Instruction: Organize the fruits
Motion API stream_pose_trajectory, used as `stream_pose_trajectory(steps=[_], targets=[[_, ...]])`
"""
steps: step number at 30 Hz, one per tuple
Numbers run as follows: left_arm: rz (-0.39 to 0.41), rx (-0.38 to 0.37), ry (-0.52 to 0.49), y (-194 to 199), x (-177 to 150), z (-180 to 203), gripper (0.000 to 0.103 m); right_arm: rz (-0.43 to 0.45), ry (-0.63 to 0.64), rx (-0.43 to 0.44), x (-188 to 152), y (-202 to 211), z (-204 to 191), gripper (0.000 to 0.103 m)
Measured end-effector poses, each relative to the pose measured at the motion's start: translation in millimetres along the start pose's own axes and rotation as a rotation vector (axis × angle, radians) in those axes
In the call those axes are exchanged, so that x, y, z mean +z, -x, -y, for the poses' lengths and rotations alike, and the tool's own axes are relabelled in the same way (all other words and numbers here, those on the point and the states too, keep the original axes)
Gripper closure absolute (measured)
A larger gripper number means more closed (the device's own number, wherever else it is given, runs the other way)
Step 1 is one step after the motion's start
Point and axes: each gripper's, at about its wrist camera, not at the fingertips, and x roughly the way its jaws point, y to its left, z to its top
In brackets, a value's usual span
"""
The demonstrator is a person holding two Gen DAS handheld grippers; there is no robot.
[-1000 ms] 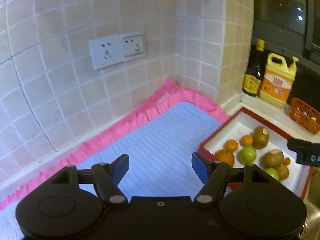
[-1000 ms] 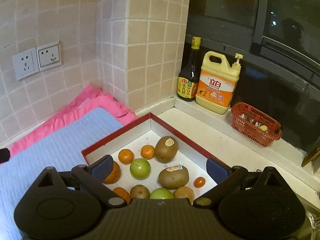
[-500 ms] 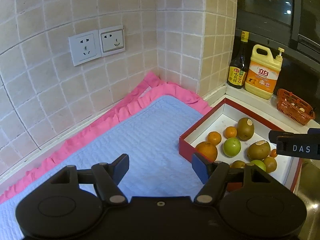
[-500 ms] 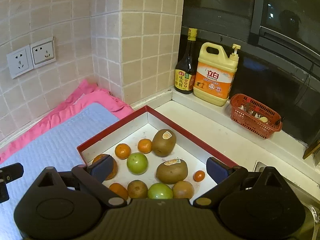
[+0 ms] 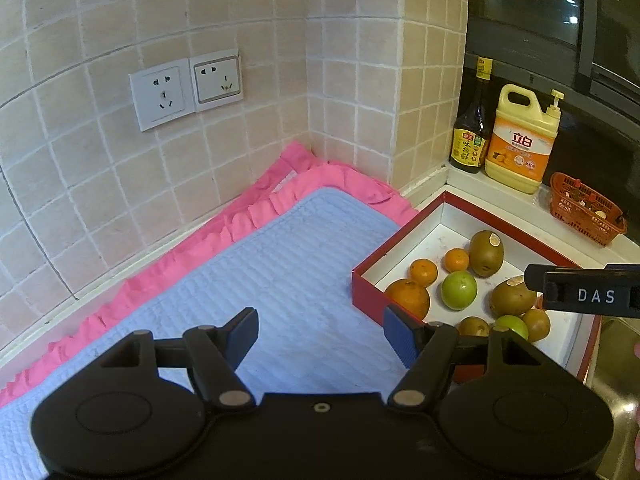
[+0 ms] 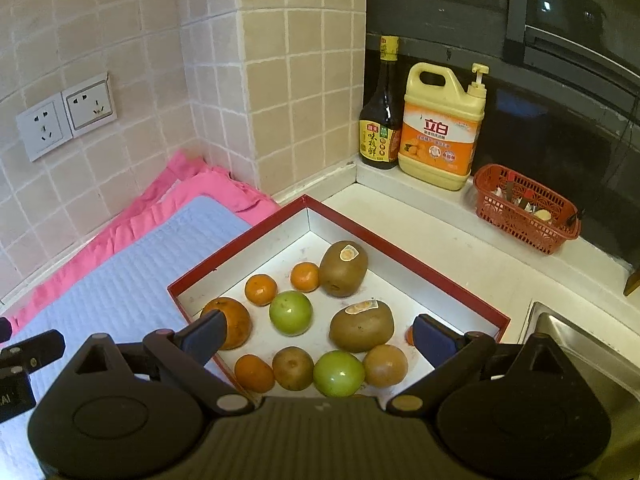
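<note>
The left claw (image 5: 320,330) hangs above the pale blue quilted mat (image 5: 248,280), tilted downward and aimed toward the tiled corner, its two blue-padded fingers (image 5: 242,330) spread wide with nothing between them. The right claw (image 6: 316,336) hovers over the near half of the red box (image 6: 400,256), also angled downward, its jaws likewise fully released and touching no fruit. The box sits on the white tabletop (image 6: 440,248) just right of the mat, one corner pointing to the far wall. All the fruit lies inside it: a large orange (image 6: 234,326) at the left side, two small mandarins (image 6: 261,289) farther back, a green apple (image 6: 291,313) in the middle, a stickered kiwi (image 6: 343,269) at the far side and a second stickered kiwi (image 6: 362,326) nearer. Along the near edge run another small orange (image 6: 254,373), a small brown kiwi (image 6: 293,368), a second green apple (image 6: 338,374) and a brownish round fruit (image 6: 385,365). On the far ledge stand a dark sauce bottle (image 6: 380,120) and a yellow detergent jug (image 6: 442,128) side by side, with a red basket (image 6: 524,214) to their right. A pink ruffled cloth (image 5: 224,224) borders the mat along the wall, below two wall sockets (image 5: 186,88).
</note>
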Motion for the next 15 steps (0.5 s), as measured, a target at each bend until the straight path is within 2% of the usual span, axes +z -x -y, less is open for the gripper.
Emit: stream_pose_trajectory(steps=[15], targets=[[-0.007, -0.012, -0.005, -2.6, 0.6, 0.2, 0.021, -0.004, 0.004, 0.008, 0.0, -2.5, -0.1, 0.003]])
